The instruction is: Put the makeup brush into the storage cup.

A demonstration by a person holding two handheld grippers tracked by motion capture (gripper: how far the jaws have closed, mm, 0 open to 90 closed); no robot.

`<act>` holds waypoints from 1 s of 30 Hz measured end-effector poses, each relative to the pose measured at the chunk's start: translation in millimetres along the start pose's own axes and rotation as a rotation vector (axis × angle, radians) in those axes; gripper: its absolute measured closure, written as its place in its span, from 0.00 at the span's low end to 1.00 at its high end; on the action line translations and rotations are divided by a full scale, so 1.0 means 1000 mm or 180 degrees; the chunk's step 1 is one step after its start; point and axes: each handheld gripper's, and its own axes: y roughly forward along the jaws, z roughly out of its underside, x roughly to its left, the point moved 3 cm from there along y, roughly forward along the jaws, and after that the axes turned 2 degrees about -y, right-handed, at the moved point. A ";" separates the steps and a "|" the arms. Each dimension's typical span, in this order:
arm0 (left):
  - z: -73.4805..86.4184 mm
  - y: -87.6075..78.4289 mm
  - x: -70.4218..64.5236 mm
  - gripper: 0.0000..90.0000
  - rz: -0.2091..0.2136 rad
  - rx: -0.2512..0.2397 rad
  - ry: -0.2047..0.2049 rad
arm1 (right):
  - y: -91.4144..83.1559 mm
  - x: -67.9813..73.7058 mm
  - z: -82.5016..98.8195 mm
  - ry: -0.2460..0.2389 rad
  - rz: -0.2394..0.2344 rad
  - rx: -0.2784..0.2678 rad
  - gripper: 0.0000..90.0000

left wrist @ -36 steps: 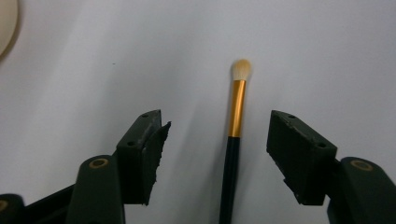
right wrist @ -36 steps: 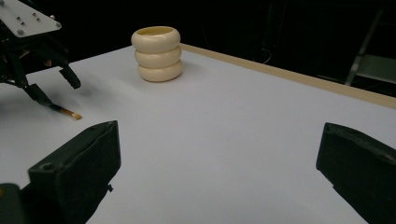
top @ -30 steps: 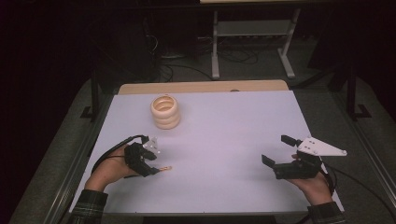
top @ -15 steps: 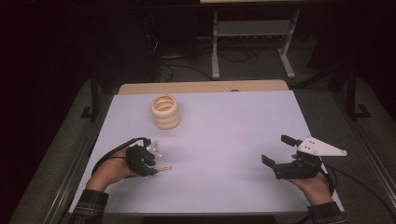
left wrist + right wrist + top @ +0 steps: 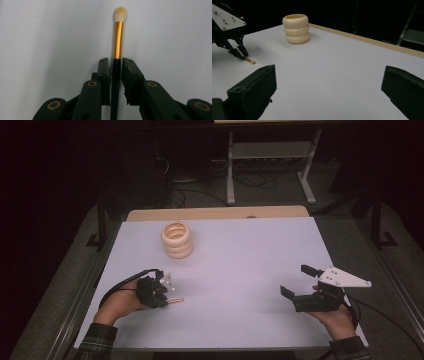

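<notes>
Flat, brush (image 5: pixel 118 40) bristles away from fingers

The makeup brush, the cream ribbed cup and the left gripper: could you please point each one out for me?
makeup brush (image 5: pixel 118 40): left gripper view, on its gold band.
cream ribbed cup (image 5: pixel 177 240): high view, on its side wall.
left gripper (image 5: pixel 115 65): left gripper view, between its fingers, which hold the brush handle.

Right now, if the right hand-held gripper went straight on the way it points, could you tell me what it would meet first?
Probably nothing: ahead of the right hand-held gripper lies bare table. The ringed cream holder sits left of that line, though depth is uncertain.
</notes>
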 end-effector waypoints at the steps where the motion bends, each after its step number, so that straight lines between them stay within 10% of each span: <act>1: 0.000 0.000 0.000 0.87 0.0004 0.0008 0.0011 | 0.000 0.000 0.000 0.0004 0.0000 0.0004 0.00; 30: -0.003 0.003 -0.003 0.93 0.0013 0.0098 0.0040 | 0.000 -0.001 0.001 0.0009 0.0006 0.0006 0.00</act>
